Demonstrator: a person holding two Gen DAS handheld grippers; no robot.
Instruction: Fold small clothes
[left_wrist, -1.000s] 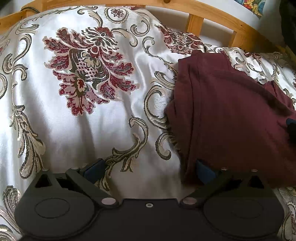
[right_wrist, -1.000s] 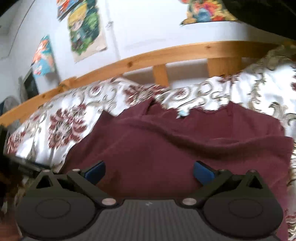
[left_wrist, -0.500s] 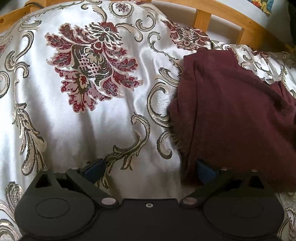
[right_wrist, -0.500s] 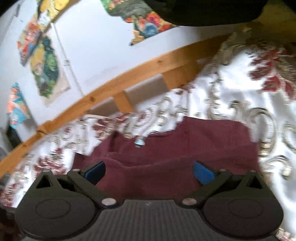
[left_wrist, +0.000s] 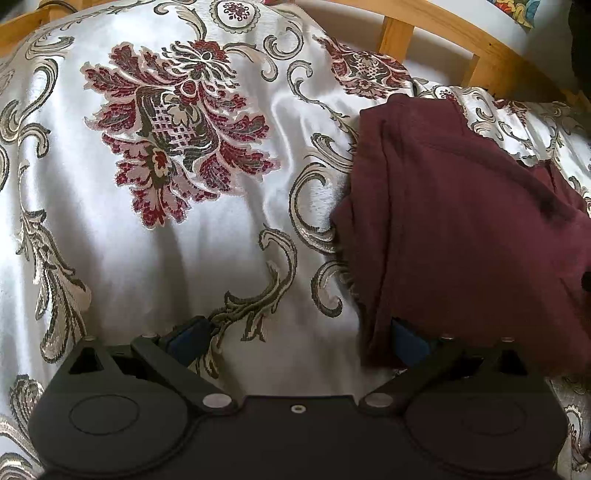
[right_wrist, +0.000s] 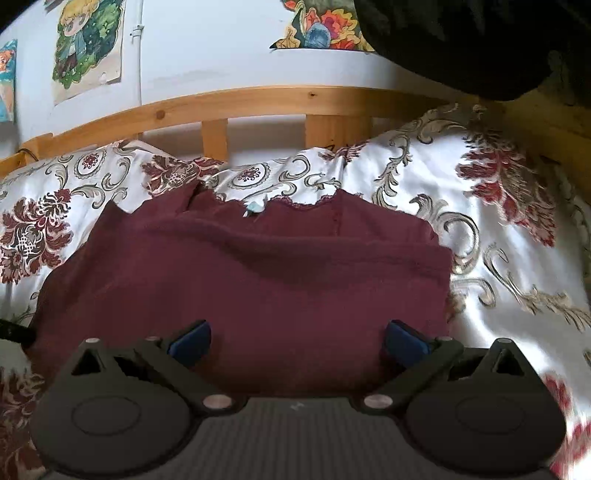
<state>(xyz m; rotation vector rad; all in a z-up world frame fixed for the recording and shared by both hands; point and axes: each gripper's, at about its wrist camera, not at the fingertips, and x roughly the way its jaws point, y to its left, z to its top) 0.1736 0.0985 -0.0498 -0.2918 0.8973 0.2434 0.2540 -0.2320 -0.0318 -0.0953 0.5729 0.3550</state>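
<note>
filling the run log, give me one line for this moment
stage: mid-fold | maroon garment: flat on bedspread | left tongs: open, at its edge | right tongs: open over it

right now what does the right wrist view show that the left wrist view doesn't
Only the right wrist view shows the cartoon poster on the white wall, the garment's lace-trimmed top edge with a small pale tag, and the right gripper, open over the cloth.

Only the left wrist view shows the large red floral motif on bare bedspread, the garment's left side edge, and the left gripper, open, one finger beside that edge.

Both show the maroon garment lying on the patterned satin bedspread, with the wooden bed rail behind.
</note>
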